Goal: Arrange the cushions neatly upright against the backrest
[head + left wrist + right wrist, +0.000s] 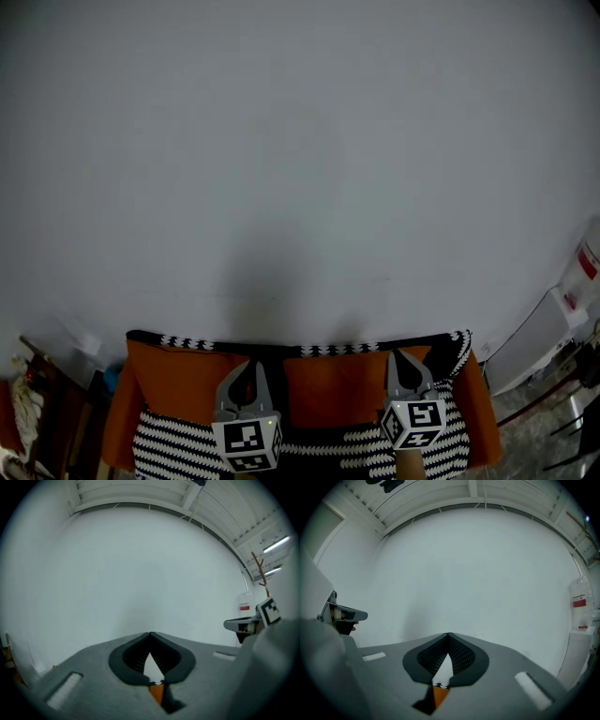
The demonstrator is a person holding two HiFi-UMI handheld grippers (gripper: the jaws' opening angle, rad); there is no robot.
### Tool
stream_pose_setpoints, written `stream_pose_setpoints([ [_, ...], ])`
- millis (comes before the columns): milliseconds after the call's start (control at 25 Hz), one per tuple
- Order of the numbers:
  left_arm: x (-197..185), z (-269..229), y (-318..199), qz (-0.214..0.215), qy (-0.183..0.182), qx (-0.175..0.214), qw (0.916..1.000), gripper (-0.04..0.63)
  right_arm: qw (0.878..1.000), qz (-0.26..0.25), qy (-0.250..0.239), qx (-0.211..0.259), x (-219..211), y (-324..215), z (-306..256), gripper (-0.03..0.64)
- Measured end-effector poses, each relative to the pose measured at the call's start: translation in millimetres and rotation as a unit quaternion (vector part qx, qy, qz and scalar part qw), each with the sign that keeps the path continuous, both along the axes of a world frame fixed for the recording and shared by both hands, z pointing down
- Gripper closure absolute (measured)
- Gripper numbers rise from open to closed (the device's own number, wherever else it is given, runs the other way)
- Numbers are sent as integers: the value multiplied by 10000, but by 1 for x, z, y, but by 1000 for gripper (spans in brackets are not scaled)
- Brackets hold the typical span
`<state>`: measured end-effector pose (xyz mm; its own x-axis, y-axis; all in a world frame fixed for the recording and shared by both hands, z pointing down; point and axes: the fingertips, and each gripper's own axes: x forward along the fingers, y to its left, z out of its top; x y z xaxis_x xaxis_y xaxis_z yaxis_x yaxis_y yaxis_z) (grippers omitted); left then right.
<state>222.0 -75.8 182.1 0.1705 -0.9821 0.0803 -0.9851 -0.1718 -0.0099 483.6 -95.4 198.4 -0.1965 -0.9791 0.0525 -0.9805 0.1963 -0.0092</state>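
Note:
An orange sofa backrest with a black-and-white zigzag trim along its top runs across the bottom of the head view, against a white wall. Black-and-white striped cushions show in front of it, cut off by the frame's lower edge. My left gripper and right gripper are held side by side above the cushions, both pointing level at the wall. Both are shut, with nothing between the jaws. In the left gripper view, the left gripper shows only wall ahead and a sliver of orange below. The right gripper shows the same.
A white bottle with a red label stands at the far right above a white cabinet. Dark wooden furniture stands left of the sofa. The bare white wall fills most of the view.

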Motion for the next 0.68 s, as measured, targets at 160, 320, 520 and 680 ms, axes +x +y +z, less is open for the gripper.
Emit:
stream_pose_setpoints([
  [160, -2, 1, -1, -11, 8, -13, 10000, 592, 10000, -3, 9, -33, -1, -1, 2, 607],
  [320, -3, 3, -1, -36, 6, -43, 10000, 592, 10000, 5, 18, -68, -1, -1, 5, 607],
  [520, -3, 4, -1, -49, -4, -64, 10000, 592, 9999, 9, 30, -97, -1, -2, 7, 607],
  [680, -3, 7, -2, -63, 18, -108, 9999, 592, 9999, 4, 43, -108, 0, -3, 8, 607],
])
